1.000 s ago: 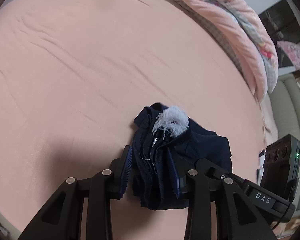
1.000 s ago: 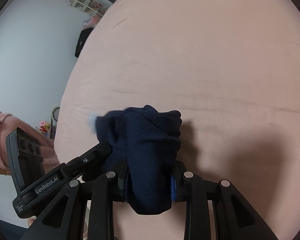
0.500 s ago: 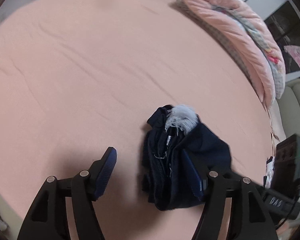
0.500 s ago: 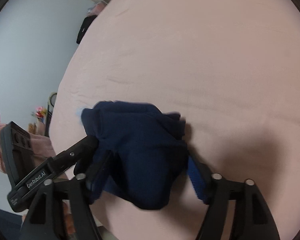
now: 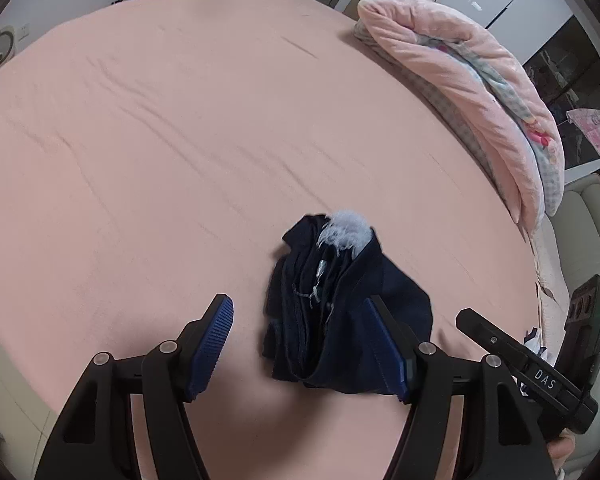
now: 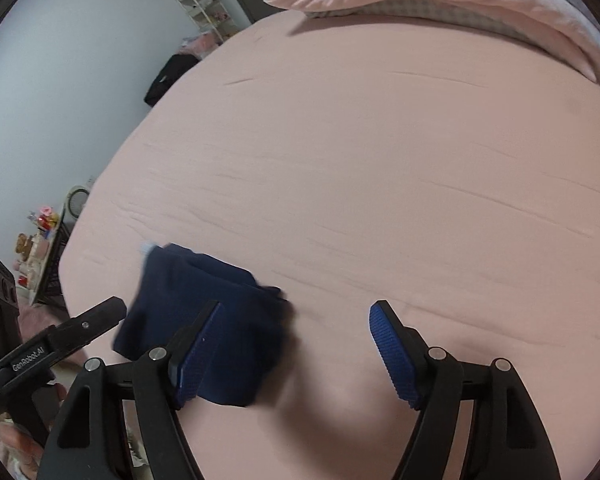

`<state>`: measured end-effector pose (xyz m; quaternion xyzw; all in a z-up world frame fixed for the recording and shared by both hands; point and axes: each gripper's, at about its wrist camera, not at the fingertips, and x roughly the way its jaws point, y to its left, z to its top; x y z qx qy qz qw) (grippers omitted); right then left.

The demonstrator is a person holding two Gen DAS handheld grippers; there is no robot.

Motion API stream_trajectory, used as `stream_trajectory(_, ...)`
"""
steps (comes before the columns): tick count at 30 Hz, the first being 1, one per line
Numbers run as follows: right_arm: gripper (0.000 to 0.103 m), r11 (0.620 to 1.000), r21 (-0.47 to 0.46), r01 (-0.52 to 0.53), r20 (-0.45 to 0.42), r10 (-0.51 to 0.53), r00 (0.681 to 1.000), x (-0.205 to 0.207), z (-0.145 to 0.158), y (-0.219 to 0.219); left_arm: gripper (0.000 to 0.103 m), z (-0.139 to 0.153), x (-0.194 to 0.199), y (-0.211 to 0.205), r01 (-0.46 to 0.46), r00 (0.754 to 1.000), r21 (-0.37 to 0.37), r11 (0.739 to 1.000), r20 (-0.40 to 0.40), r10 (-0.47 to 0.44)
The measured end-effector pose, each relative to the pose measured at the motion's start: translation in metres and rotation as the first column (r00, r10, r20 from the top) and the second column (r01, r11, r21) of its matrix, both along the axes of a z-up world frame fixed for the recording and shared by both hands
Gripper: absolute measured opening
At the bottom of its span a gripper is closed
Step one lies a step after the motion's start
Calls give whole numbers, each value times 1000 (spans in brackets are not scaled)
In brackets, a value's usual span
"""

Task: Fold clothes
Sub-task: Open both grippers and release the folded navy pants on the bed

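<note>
Now both let go: the navy bundle [image 5: 340,312] lies free on the bed [image 5: 160,160].
Left gripper [image 5: 300,344] spread, jaws just opened, bundle at its 1 o'clock, long axis 12-to-6; right gripper [image 6: 296,354], spread too, has it at 10 o'clock.

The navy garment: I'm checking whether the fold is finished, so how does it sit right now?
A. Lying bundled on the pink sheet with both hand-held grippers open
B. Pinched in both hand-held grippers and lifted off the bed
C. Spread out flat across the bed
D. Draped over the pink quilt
A: the navy garment lies bundled on the pink sheet, and the left hand-held gripper and right hand-held gripper both stand open, pads clear of it.
</note>
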<state>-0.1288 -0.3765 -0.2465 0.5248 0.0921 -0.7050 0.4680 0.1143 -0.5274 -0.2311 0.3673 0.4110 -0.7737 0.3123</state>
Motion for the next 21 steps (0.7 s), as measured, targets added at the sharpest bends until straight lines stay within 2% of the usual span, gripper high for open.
stream_trajectory(4,64,1000,24,-1,17,1,1000,1,1,0,65,1,11,1,-35,999,1,999,-1,35)
stream_trajectory(6,64,999,37,-24,-23,24,999,4,9,2,65,8,17,3,-44,999,-4,999,-17,44)
stream_trajectory(10,64,996,85,-42,-122,52,991,14,24,1,65,25,31,14,-53,999,-52,997,4,53)
stream_trajectory(16,64,994,90,-67,-143,80,986,24,59,25,65,52,35,36,-34,999,-108,994,28,38)
stream_trajectory(19,64,991,118,-69,-191,91,977,30,82,32,65,64,21,40,-38,999,-113,993,12,40)
stream_trajectory(21,65,991,118,-64,-203,87,975,40,92,22,66,74,26,45,-45,999,-122,991,-4,45)
